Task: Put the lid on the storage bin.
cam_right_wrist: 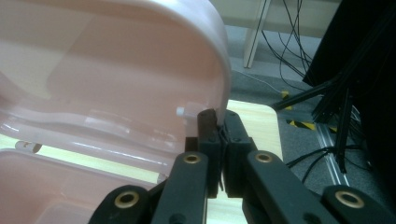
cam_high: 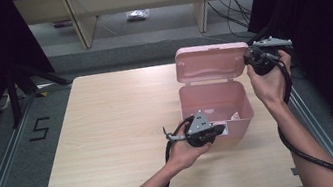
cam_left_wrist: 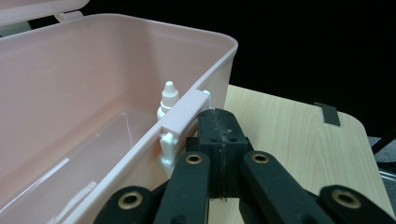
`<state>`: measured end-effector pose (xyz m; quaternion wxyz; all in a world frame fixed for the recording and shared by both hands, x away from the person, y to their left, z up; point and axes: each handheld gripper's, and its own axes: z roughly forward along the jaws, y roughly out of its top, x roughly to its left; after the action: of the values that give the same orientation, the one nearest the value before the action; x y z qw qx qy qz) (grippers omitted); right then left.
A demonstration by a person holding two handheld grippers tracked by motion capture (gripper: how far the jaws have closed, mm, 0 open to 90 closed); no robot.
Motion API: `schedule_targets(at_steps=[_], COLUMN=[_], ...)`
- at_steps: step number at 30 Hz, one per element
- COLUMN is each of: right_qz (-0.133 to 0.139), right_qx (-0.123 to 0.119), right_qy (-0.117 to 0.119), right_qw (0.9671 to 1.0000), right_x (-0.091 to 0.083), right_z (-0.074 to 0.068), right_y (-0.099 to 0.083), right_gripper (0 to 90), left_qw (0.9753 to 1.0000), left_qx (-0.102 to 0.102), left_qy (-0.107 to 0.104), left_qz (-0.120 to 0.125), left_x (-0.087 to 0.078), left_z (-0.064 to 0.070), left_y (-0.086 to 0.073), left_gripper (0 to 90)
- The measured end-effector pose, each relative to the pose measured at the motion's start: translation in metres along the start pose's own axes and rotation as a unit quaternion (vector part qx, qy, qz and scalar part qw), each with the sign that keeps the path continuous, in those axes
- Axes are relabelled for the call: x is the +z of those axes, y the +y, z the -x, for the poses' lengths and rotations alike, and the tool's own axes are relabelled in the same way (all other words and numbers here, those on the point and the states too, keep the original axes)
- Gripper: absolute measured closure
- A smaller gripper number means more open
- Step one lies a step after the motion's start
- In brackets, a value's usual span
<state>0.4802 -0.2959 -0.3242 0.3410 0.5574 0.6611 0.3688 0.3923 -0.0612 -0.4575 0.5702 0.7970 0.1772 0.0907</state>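
Observation:
A pink plastic box (cam_high: 206, 98) stands open on the right half of the table, its lid (cam_high: 210, 62) raised behind it. A small white dropper bottle (cam_left_wrist: 168, 95) stands inside, by the front wall (cam_left_wrist: 93, 70). My left gripper (cam_high: 221, 129) is at the box's front; its jaws are shut (cam_left_wrist: 219, 117), pressed against the outer wall beside the latch tab (cam_left_wrist: 183, 116), with nothing visible between them. My right gripper (cam_high: 251, 55) is at the lid's right edge, shut (cam_right_wrist: 219, 116) on the lid's rim (cam_right_wrist: 223, 70).
The wooden table (cam_high: 108, 123) spreads bare to the left of the box, and its right edge lies close to the box. Black curtains flank both sides. Beyond the table are wooden furniture legs (cam_high: 82, 21) and floor cables (cam_high: 233, 2). A tripod (cam_high: 16, 87) stands left.

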Motion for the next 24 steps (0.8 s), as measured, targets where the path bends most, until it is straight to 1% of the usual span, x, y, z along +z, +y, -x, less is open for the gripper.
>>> schedule_targets(at_steps=[1, 2, 3, 5, 8, 9, 12, 13, 14, 15, 17, 18, 21, 22, 23, 24], right_qz=[0.002, 0.001, 0.002, 0.0, 0.0, 0.004, 0.0, 0.005, 0.005, 0.001, 0.005, 0.006, 0.006, 0.005, 0.006, 0.006], right_qx=[-0.008, 0.0, 0.004, -0.002, -0.001, -0.011, 0.001, -0.007, -0.012, -0.002, -0.006, -0.001, -0.004, -0.001, -0.01, -0.011], right_qy=[0.004, 0.003, 0.001, 0.0, -0.003, 0.0, -0.001, -0.005, -0.003, -0.001, -0.005, 0.0, -0.005, -0.001, -0.002, -0.002], right_qw=[1.0, 1.0, 1.0, 1.0, 1.0, 0.9999, 1.0, 1.0, 0.9999, 1.0, 1.0, 1.0, 1.0, 1.0, 0.9999, 0.9999], right_x=[0.0, -0.001, -0.001, -0.003, -0.004, -0.004, -0.006, -0.005, -0.005, -0.006, -0.007, -0.008, -0.009, -0.01, -0.01, -0.01], right_z=[0.001, 0.0, 0.0, 0.0, -0.001, 0.0, -0.002, -0.001, 0.0, -0.002, -0.002, -0.002, -0.002, -0.003, -0.002, -0.001], right_y=[0.0, -0.001, -0.002, -0.003, -0.004, -0.004, -0.005, -0.006, -0.007, -0.007, -0.008, -0.009, -0.01, -0.011, -0.011, -0.011], right_gripper=[89.1, 89.1, 89.1, 89.1, 89.0, 89.1, 89.0, 89.0, 89.0, 89.0, 89.0, 89.0, 89.0, 89.0, 89.0, 89.0], left_qw=[1.0, 1.0, 1.0, 1.0, 1.0, 1.0, 1.0, 1.0, 1.0, 1.0, 1.0, 1.0, 1.0, 1.0, 1.0, 1.0], left_qx=[0.0, 0.0, 0.0, -0.001, 0.0, -0.001, -0.001, -0.001, 0.0, 0.0, 0.001, 0.001, 0.002, 0.002, 0.002, 0.002], left_qy=[0.0, 0.0, 0.0, 0.0, 0.0, 0.0, 0.0, 0.0, 0.0, 0.0, 0.0, 0.0, 0.0, 0.0, 0.0, 0.0], left_qz=[0.0, 0.0, 0.0, 0.0, 0.0, 0.0, 0.0, -0.001, -0.001, -0.001, -0.002, -0.002, -0.003, -0.003, -0.003, -0.003], left_x=[0.0, 0.0, 0.0, 0.0, 0.0, 0.0, 0.0, 0.0, 0.0, 0.0, 0.0, 0.0, 0.0, 0.0, 0.0, 0.0], left_z=[0.0, 0.0, 0.0, 0.0, 0.0, 0.0, 0.0, 0.0, 0.0, 0.0, 0.0, 0.0, 0.0, 0.0, 0.0, 0.0], left_y=[0.0, 0.0, 0.0, 0.0, 0.0, 0.0, 0.0, 0.0, 0.0, 0.0, 0.001, 0.001, 0.001, 0.001, 0.001, 0.001], left_gripper=[90.0, 90.0, 90.0, 90.0, 90.0, 90.0, 90.0, 90.0, 90.0, 90.0, 90.0, 90.0, 90.0, 90.0, 90.0, 90.0])
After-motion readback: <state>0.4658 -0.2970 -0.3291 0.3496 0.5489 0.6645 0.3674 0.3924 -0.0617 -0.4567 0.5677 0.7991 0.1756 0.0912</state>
